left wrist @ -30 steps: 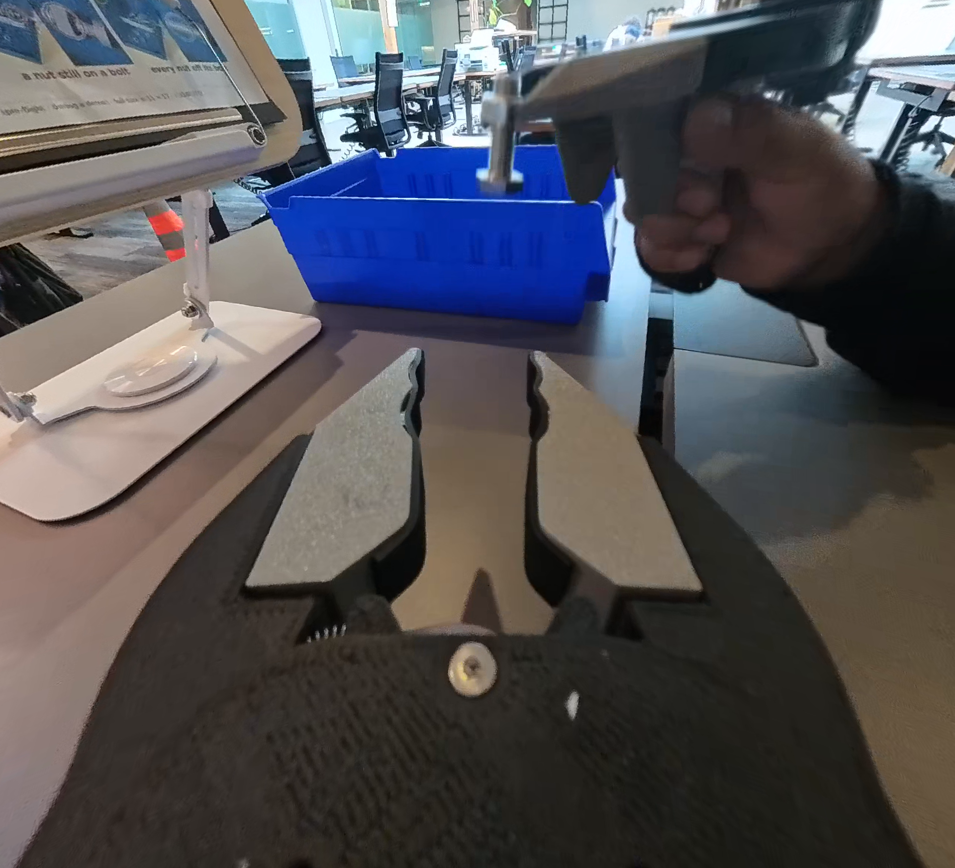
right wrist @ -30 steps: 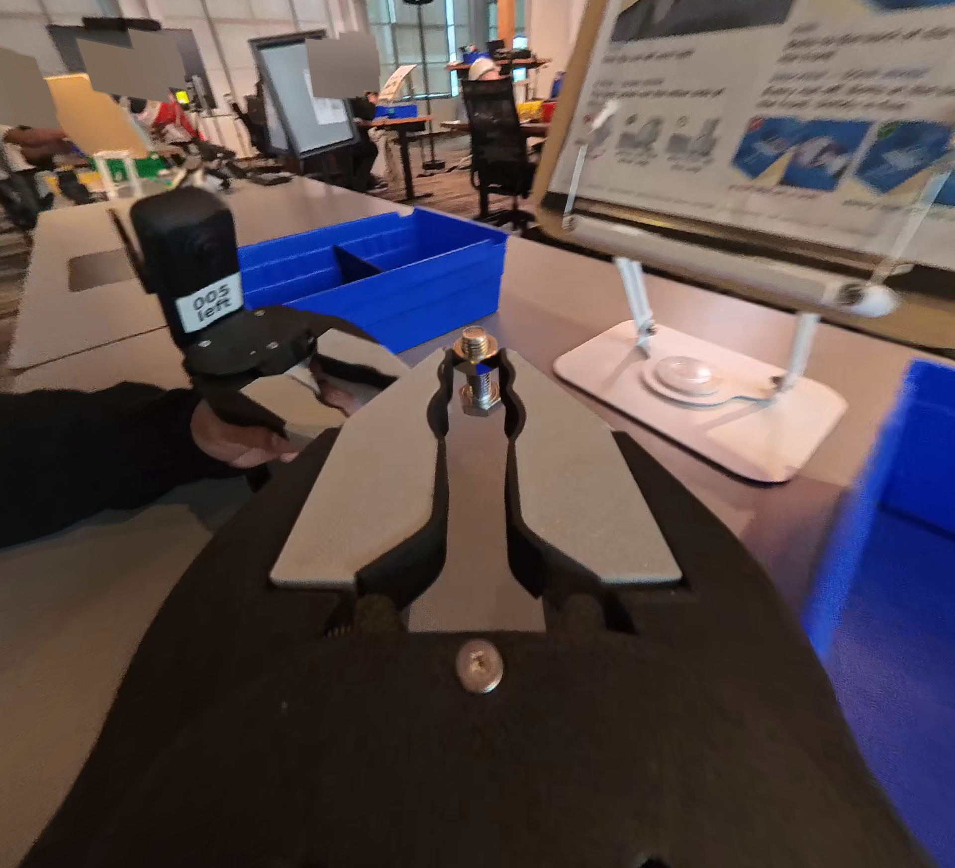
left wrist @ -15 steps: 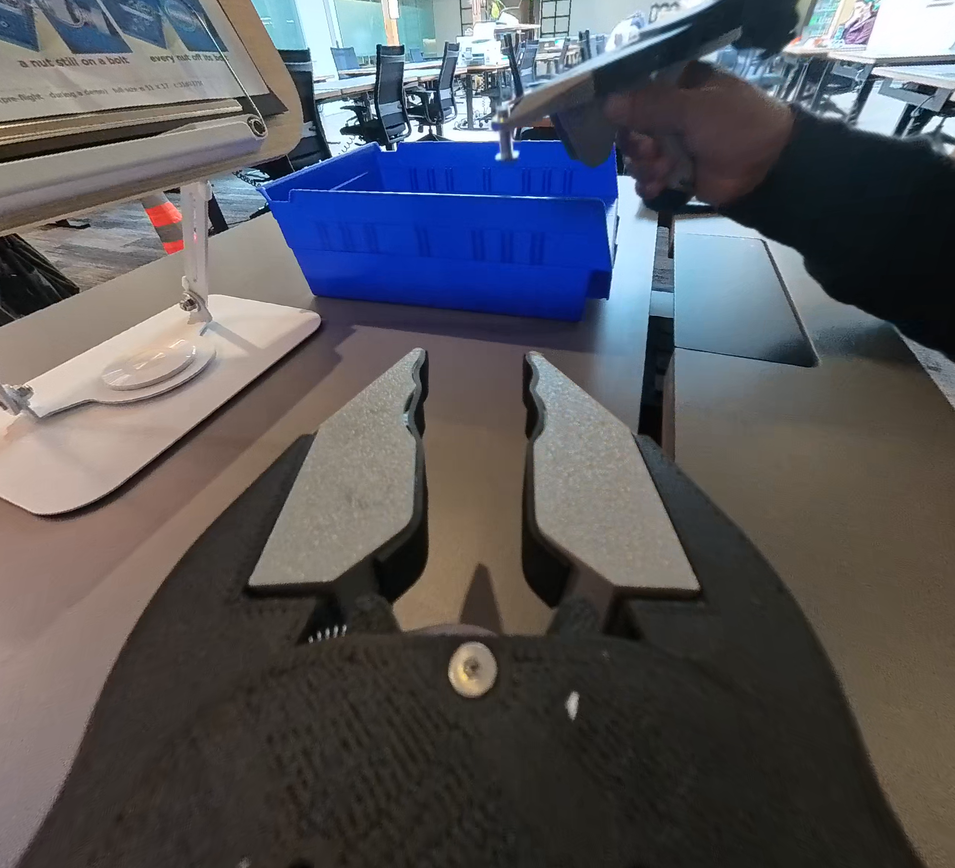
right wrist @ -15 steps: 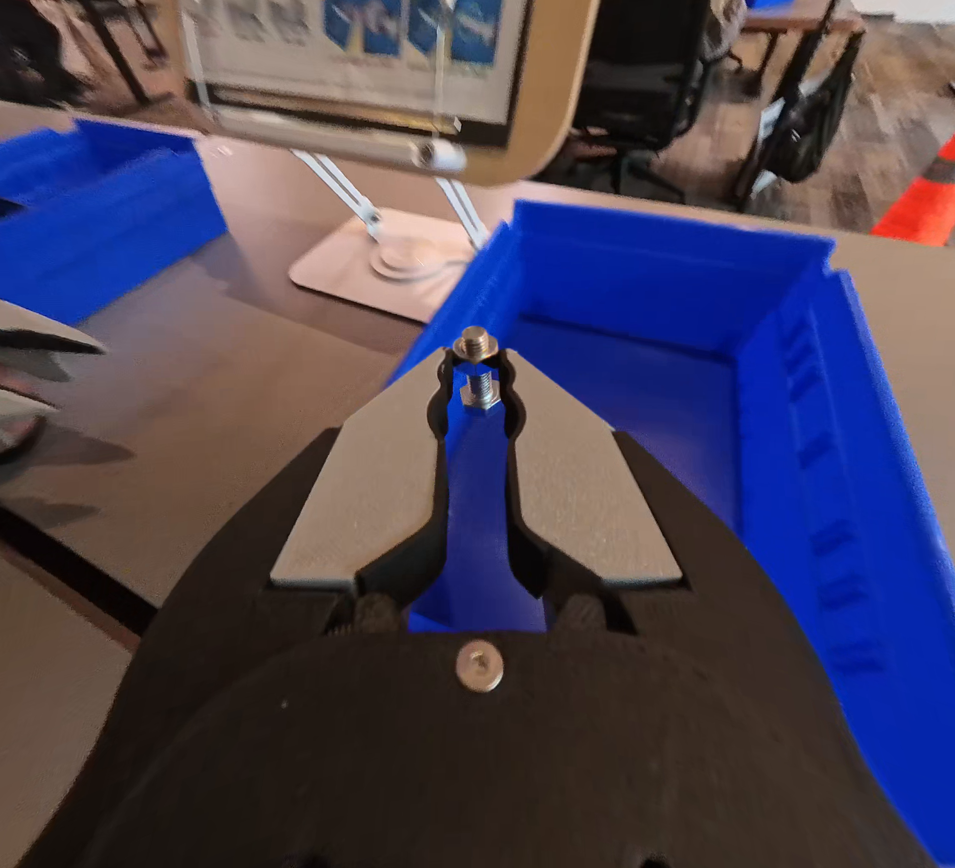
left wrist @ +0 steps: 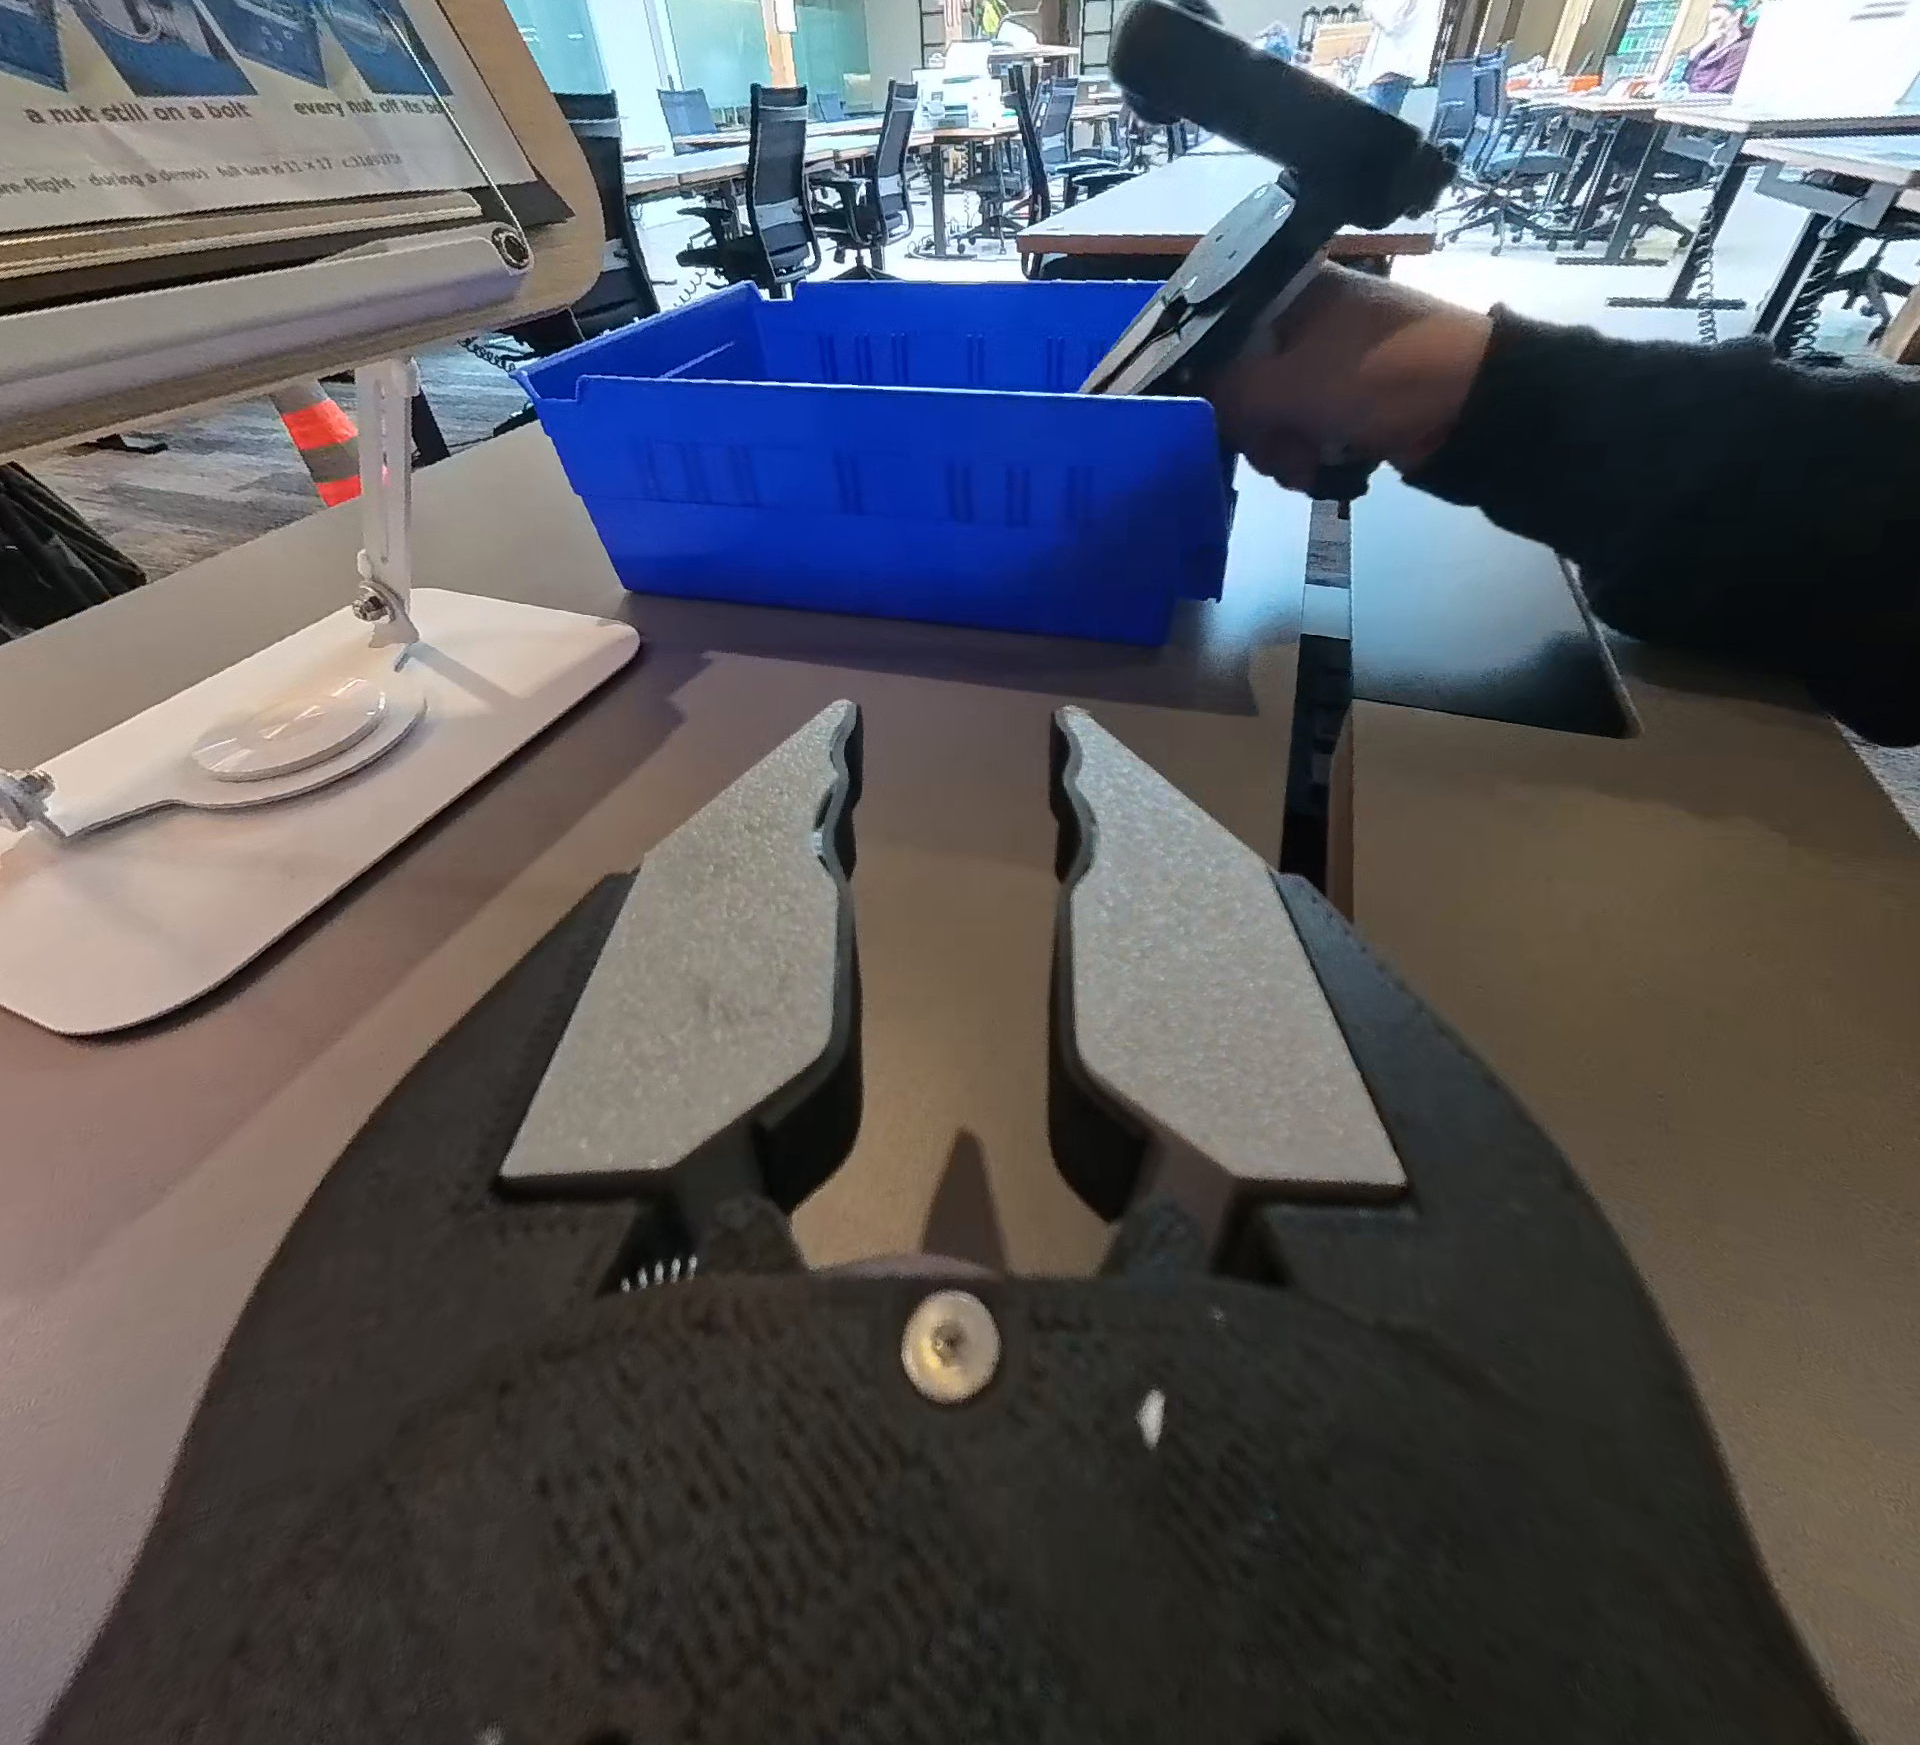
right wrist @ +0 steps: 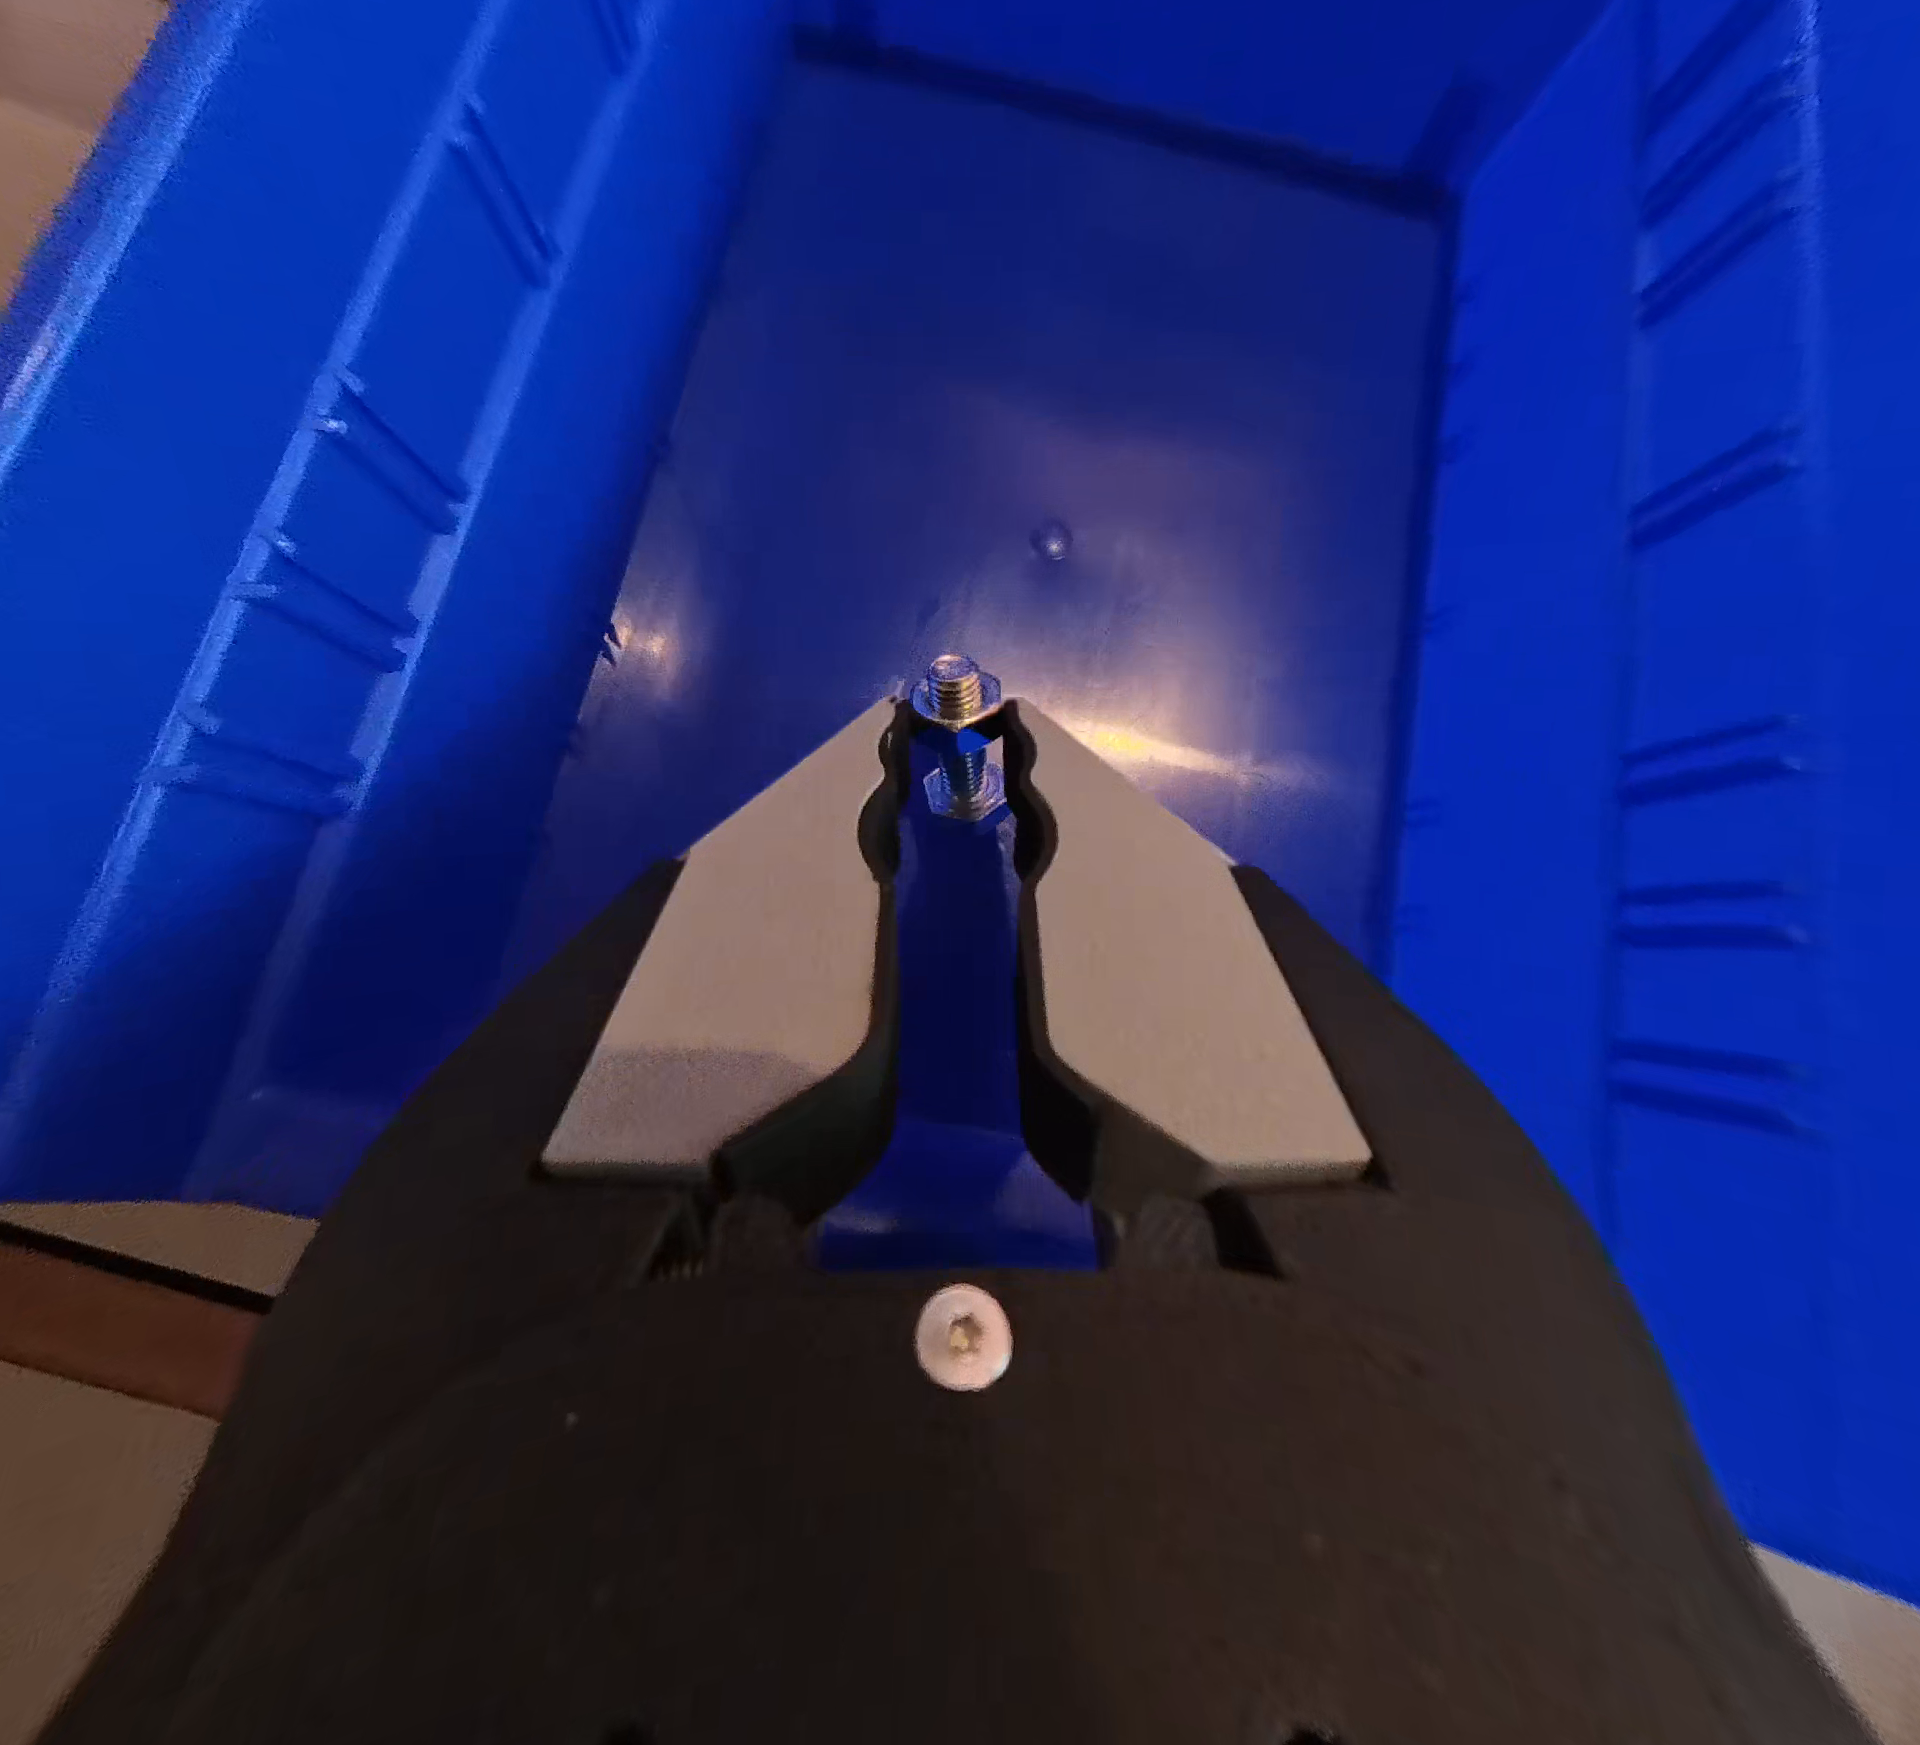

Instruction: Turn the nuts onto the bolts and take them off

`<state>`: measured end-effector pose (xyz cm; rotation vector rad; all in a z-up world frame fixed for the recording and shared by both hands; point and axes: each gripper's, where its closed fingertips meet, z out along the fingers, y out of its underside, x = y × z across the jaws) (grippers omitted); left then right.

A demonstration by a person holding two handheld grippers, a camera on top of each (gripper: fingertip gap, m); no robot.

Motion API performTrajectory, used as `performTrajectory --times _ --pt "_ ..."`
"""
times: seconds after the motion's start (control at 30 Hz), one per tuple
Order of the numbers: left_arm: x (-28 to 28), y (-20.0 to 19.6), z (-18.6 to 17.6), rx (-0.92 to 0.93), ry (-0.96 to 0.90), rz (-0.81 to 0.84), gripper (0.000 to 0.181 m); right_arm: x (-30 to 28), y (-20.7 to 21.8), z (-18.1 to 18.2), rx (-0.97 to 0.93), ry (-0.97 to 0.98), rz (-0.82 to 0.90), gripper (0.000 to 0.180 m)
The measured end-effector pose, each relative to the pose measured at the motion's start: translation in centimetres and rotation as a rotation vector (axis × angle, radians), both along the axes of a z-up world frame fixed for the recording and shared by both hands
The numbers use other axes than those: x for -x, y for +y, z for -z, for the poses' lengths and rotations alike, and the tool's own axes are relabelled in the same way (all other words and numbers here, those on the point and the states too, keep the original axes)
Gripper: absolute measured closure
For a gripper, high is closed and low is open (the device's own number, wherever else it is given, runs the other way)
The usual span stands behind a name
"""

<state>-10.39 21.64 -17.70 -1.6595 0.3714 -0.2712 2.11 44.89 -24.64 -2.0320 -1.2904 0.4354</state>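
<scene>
We hold the bolt (right wrist: 954, 739), nut (right wrist: 954, 696) threaded near its tip, clamped in our right gripper (right wrist: 956, 734), long axis pointing down at the floor of the blue bin (right wrist: 1039, 345), nearer its front wall. Our left gripper (left wrist: 954, 760) hangs apart and empty over the tabletop (left wrist: 1610, 968), short of the bin's near wall, beside the white stand (left wrist: 260, 791); an open office lies beyond.

Printed instruction sheet (left wrist: 208, 12) with captioned pictures on a stand.
</scene>
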Motion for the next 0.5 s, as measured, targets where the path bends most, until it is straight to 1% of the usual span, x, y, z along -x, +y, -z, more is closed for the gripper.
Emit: performTrajectory --times 0.17,0.23,0.37,0.5 --pt "0.0 0.0 0.0 0.002 0.001 -0.001 0.147 -0.1 0.2 -0.1 -0.012 -0.027 0.003 0.164" --pt "0.0 0.0 0.0 0.002 0.002 0.000 0.147 -0.2 0.3 -0.5 -0.027 -0.004 0.013 0.164" --pt "0.0 0.0 0.0 0.002 0.002 0.000 0.147 -0.4 0.7 -1.7 -0.039 0.055 0.030 0.155" --pt "0.0 0.0 0.0 0.002 0.000 0.000 0.148 -0.6 1.0 -3.2 -0.078 0.094 0.043 0.153"
